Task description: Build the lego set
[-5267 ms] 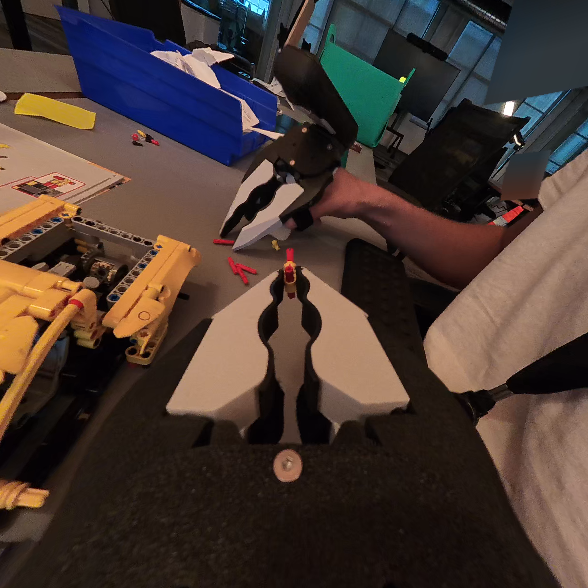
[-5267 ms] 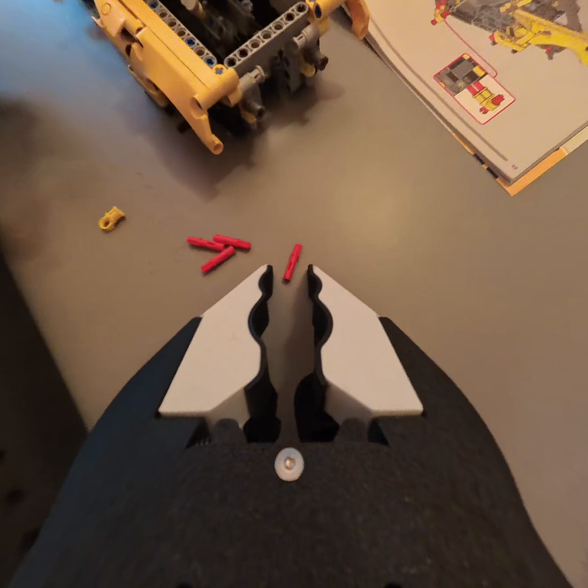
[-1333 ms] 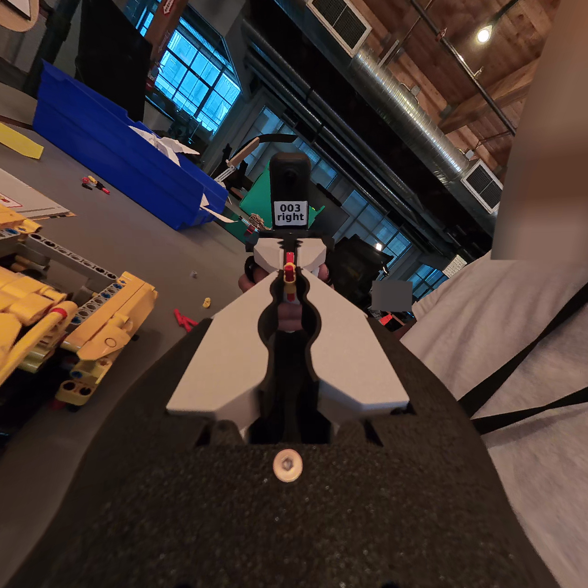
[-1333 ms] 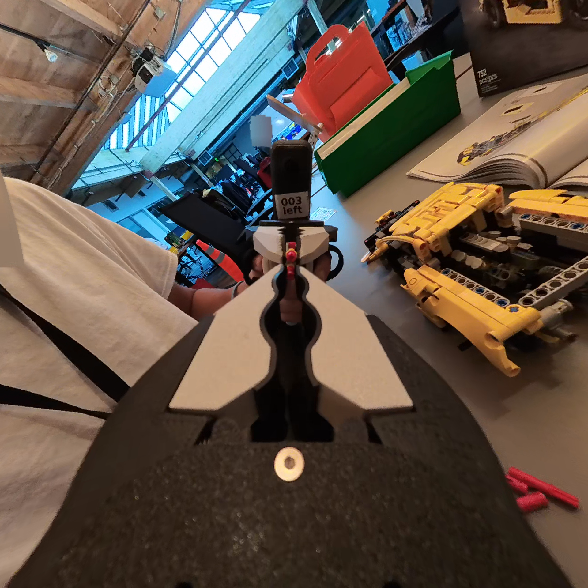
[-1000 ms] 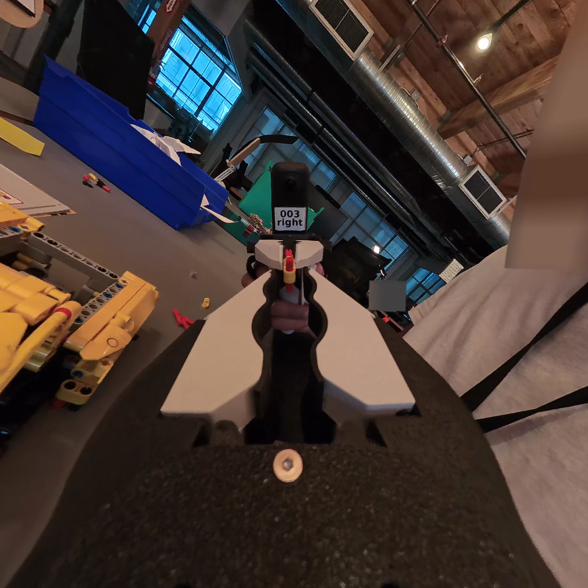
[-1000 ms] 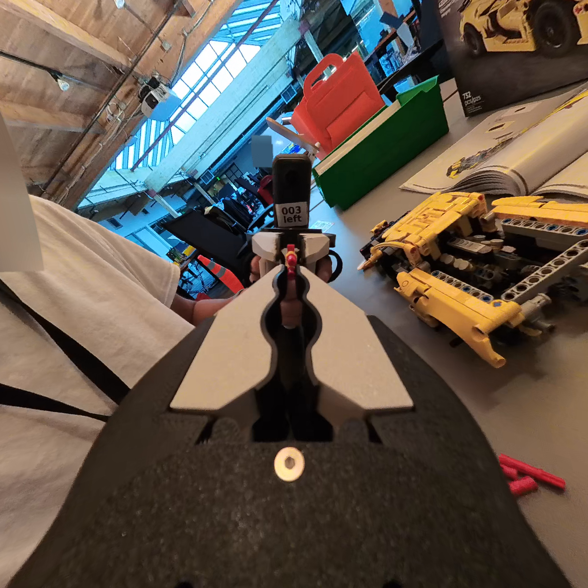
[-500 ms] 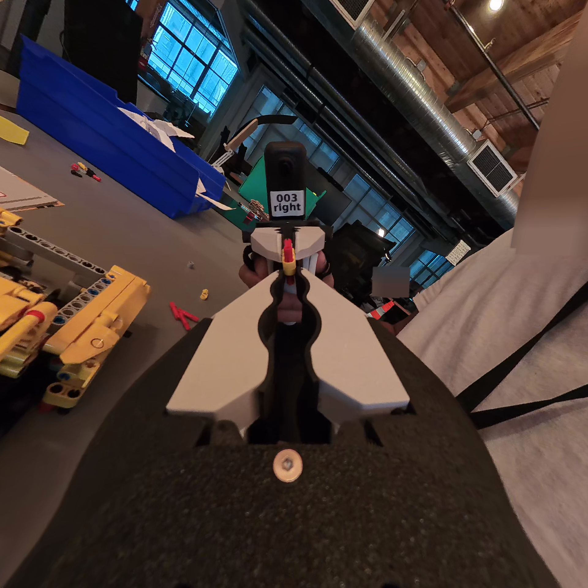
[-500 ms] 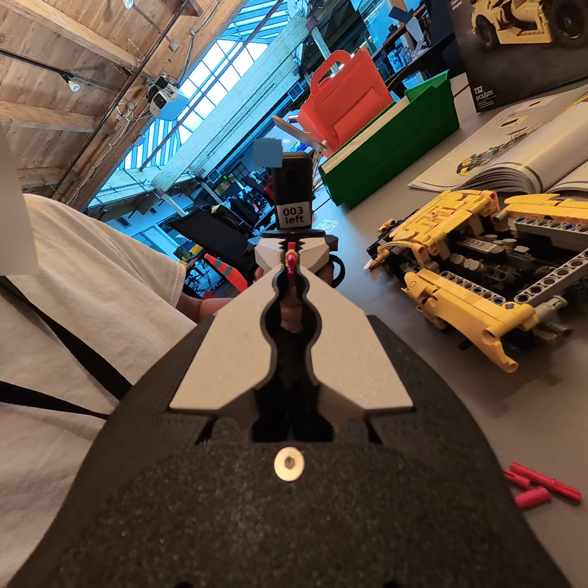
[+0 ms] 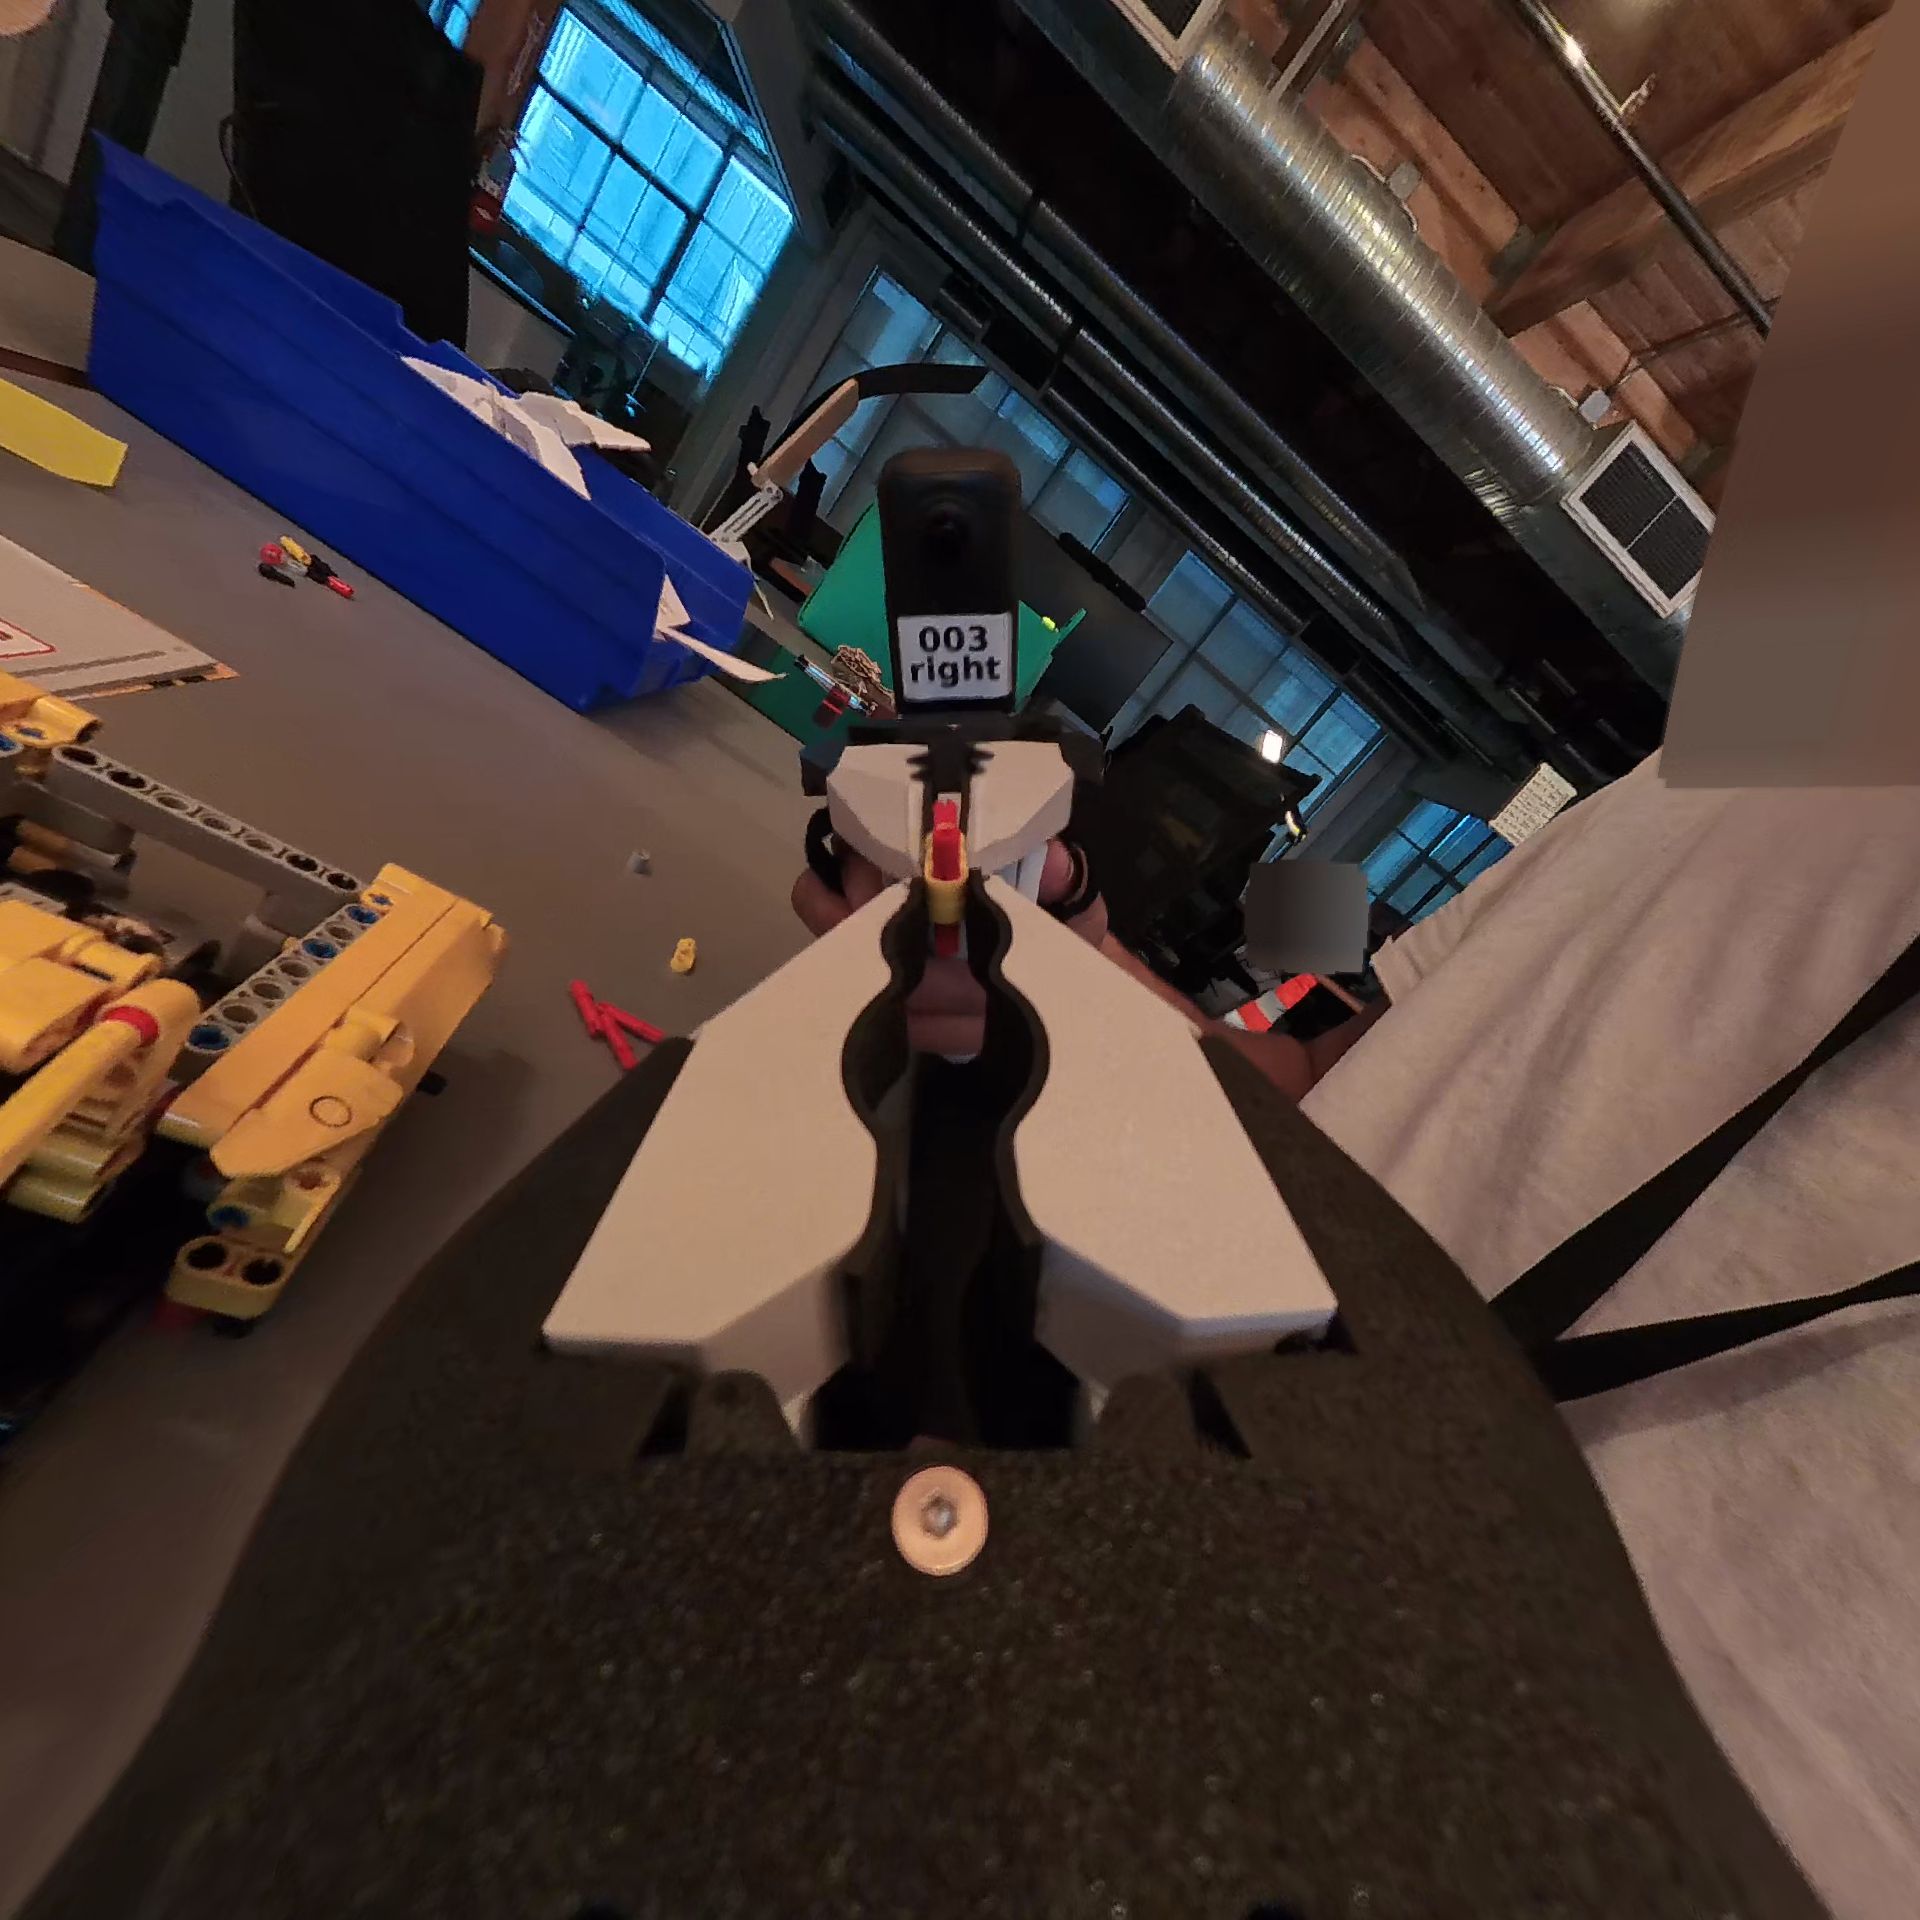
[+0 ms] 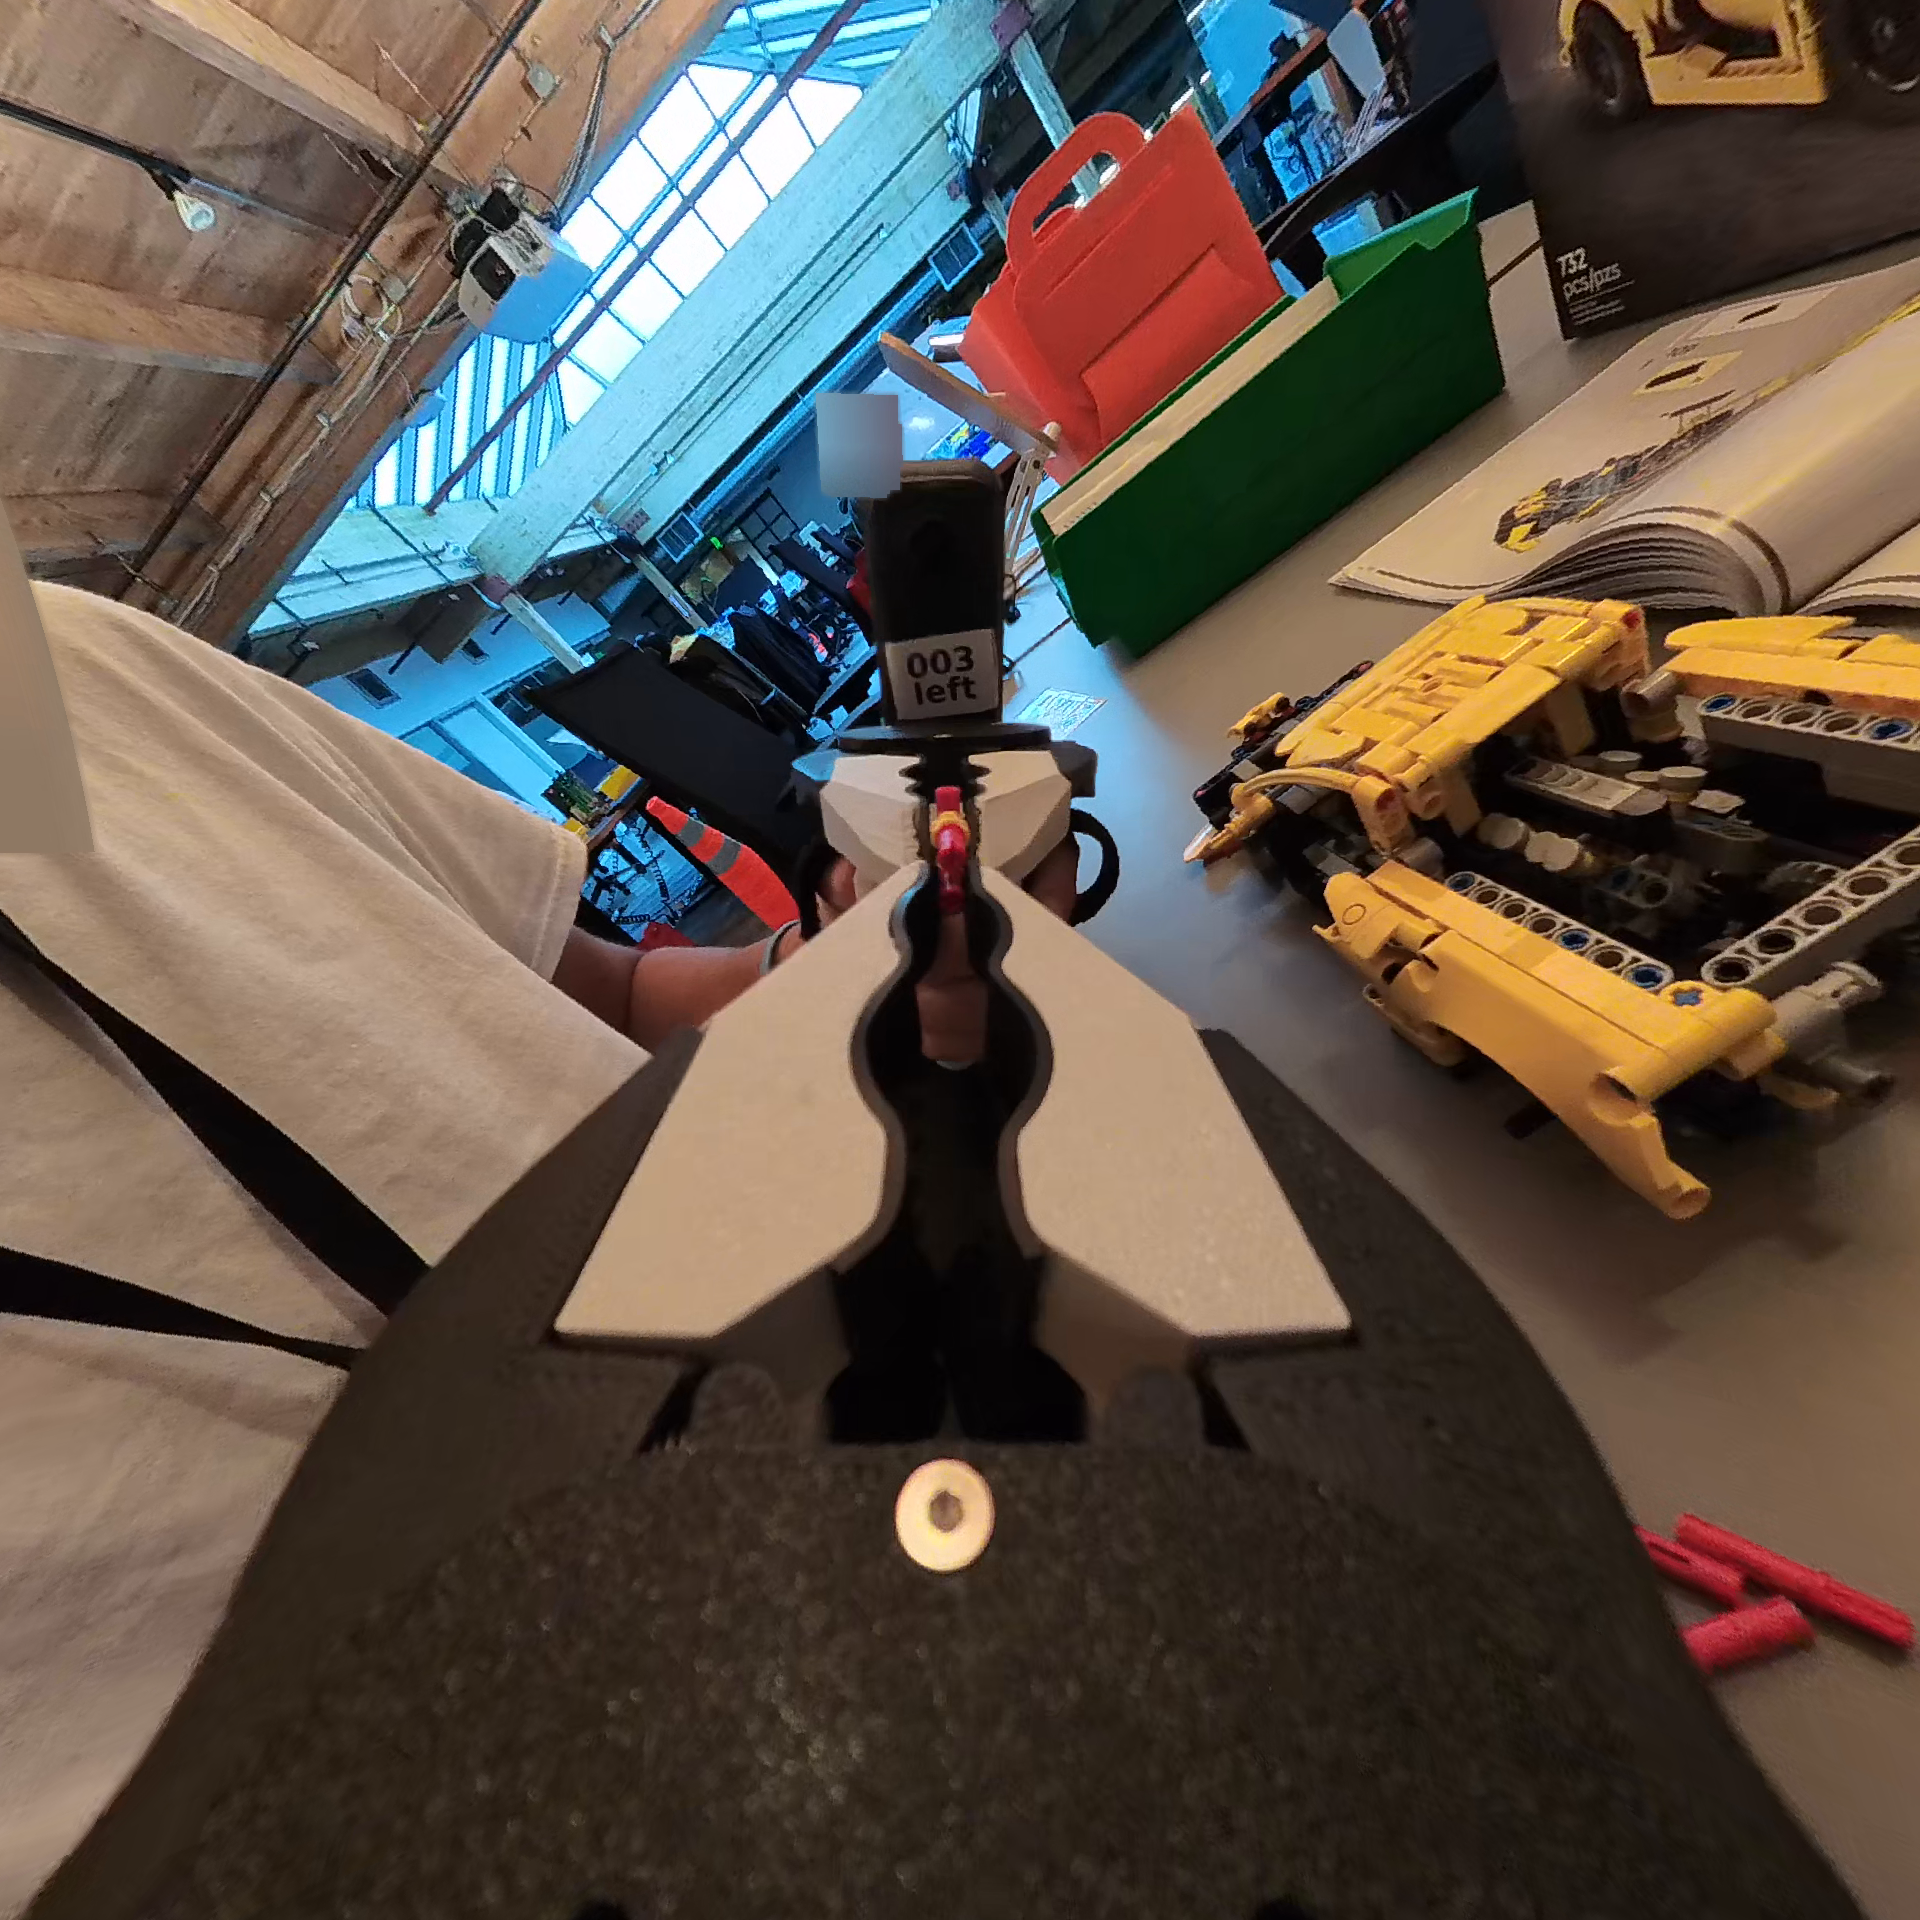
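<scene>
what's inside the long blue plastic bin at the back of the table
Crumpled white paper pokes above the long blue plastic bin's rim, with more scraps sticking out at its near end. The bin's tall front wall covers everything lower down, so any loose parts inside can't be seen.

Glossy yellow plastic model (image 10: pixel 1538 997), matt grey table (image 9: pixel 436 727), paper booklet (image 10: pixel 1714 520)

A red pin (image 9: pixel 944 844) sits in a yellow connector (image 9: pixel 943 896) at the centre. The left gripper (image 9: pixel 943 914) has pale grey fingers (image 9: pixel 769 1122) on speckled black foam. At nine o'clock the lego model (image 9: pixel 208 1029) is yellow with grey holed beams. A blue bin (image 9: pixel 343 457) lies at ten o'clock. In the right wrist view, a green bin (image 10: pixel 1278 457) and an orange bag (image 10: pixel 1122 281) show at one o'clock, red pins (image 10: pixel 1787 1590) at four.
</scene>
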Available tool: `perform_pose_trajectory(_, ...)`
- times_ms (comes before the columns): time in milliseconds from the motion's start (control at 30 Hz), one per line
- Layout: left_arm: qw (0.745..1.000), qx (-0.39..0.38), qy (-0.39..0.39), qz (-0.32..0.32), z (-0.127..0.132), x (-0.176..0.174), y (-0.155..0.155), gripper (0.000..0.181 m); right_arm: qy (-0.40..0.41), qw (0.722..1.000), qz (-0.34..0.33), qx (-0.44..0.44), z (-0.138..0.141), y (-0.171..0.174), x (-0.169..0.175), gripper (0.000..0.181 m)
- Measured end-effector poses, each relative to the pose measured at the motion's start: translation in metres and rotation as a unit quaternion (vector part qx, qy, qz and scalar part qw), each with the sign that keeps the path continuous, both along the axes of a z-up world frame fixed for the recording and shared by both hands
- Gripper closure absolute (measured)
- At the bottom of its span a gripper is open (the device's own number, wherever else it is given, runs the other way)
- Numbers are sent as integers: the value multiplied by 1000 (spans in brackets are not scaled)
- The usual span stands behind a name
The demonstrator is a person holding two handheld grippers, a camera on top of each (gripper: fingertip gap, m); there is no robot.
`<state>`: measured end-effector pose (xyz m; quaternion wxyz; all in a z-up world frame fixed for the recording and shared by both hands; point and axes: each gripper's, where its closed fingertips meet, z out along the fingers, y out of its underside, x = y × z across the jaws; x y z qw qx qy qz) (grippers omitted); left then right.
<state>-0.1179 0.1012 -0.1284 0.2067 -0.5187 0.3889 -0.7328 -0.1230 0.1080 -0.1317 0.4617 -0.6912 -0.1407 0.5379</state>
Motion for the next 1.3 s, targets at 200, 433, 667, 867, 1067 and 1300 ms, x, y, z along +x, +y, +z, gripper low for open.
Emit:
perform_pose_trajectory(200,1000,-8,-7,5,2,0,2,175,16,1000,7,1,2,2,-1,178)
perform_pose_trajectory(433,1000,12,28,-3,-9,4,-1,175,-21,998,58,-25,-8,-2,5,179)
perform_pose_trajectory(667,998,50,44,-4,-15,5,-6,174,-106,986,123,-46,-19,-13,11,179)
perform_pose_trajectory(867,998,47,49,-7,-17,5,-6,177,-136,976,161,-51,-21,-13,14,179)
perform_pose_trajectory(1067,997,63,51,1,-19,4,-5,177,-140,977,152,-48,-18,-3,12,178)
perform_pose_trajectory(1300,997,44,50,31,-15,3,10,178,-123,986,98,-59,-19,18,23,161)
